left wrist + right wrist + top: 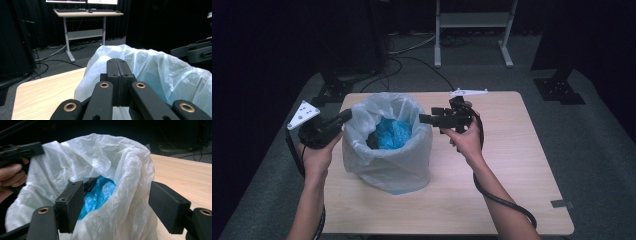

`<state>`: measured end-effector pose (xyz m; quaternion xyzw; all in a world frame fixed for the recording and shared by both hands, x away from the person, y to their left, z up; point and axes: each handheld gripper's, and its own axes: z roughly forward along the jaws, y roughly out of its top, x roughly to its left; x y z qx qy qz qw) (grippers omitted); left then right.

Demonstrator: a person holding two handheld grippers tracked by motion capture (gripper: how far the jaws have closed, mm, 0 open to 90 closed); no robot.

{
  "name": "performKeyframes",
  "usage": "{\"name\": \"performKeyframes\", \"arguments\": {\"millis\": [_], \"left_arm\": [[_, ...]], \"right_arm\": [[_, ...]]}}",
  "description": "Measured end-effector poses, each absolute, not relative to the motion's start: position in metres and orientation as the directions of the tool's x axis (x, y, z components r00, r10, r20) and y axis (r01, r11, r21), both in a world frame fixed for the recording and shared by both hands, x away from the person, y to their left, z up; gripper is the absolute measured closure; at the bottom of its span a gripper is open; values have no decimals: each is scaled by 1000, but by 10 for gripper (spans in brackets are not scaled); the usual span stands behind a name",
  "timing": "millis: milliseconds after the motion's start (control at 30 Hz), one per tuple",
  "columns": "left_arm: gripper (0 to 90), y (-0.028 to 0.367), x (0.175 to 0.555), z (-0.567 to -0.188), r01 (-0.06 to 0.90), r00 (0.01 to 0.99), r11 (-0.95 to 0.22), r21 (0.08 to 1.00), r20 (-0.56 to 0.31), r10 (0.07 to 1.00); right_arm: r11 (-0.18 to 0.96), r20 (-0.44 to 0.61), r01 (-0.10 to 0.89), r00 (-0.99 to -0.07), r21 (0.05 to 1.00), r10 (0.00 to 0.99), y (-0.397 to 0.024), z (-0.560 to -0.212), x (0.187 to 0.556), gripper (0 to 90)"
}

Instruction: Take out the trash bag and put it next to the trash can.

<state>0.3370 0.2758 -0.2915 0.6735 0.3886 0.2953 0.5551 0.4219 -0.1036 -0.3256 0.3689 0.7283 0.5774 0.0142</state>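
- Nearest you, at the bottom of the high view, your two forearms rise from the lower edge, and a black cable (499,199) loops over the bare surface (522,165) at lower right.
- Your left tool (346,116) sits left of centre in the high view. In the left gripper view its jaws are pressed together right at the bag's near rim; whether they pinch a fold of plastic there, you cannot tell for sure.
- Your right tool (426,119) sits just right of centre, its jaws spread wide on either side of the rim's opposite edge, as the right gripper view shows, without yet closing.
- The white plastic bag (387,150) stands upright mid-frame on the surface, mouth open, with crumpled blue material (392,134) inside.
- The step in hand looks like taking hold of both sides of the rim. Next, you likely need to close the right tool on its edge before lifting or gathering the mouth.
- Farthest off, at the upper middle, a white desk frame (472,30) stands on the floor.
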Motion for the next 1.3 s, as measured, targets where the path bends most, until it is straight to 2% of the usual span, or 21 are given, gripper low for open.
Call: {"name": "performKeyframes", "arguments": {"millis": [167,300,433,467,600,767,1033,1300], "left_arm": [[900,280,337,-290,196,521,-62,979,-51,852],[900,285,335,-293,204,520,-46,978,-68,851],[900,289,334,-294,209,530,-21,978,-96,843],[900,290,334,-294,209,533,-15,978,-101,840],[900,291,334,-294,209,545,12,978,-127,829],[900,288,334,-292,212,563,30,977,-147,814],[900,280,334,-288,216,608,48,975,-173,775],[900,258,339,-288,237,677,41,971,-196,709]], "right_arm": [[85,390,530,-713,844,583,-91,-331,428,313],[101,359,521,-703,848,614,-84,-333,427,442],[92,323,497,-682,863,656,-81,-331,424,605],[84,318,491,-677,867,664,-81,-330,423,669],[86,266,458,-649,885,713,-76,-325,419,764],[59,259,442,-622,895,739,-73,-319,419,898],[-10,333,464,-620,886,710,-72,-311,420,900],[-69,432,498,-665,864,609,-57,-300,416,900]]}}
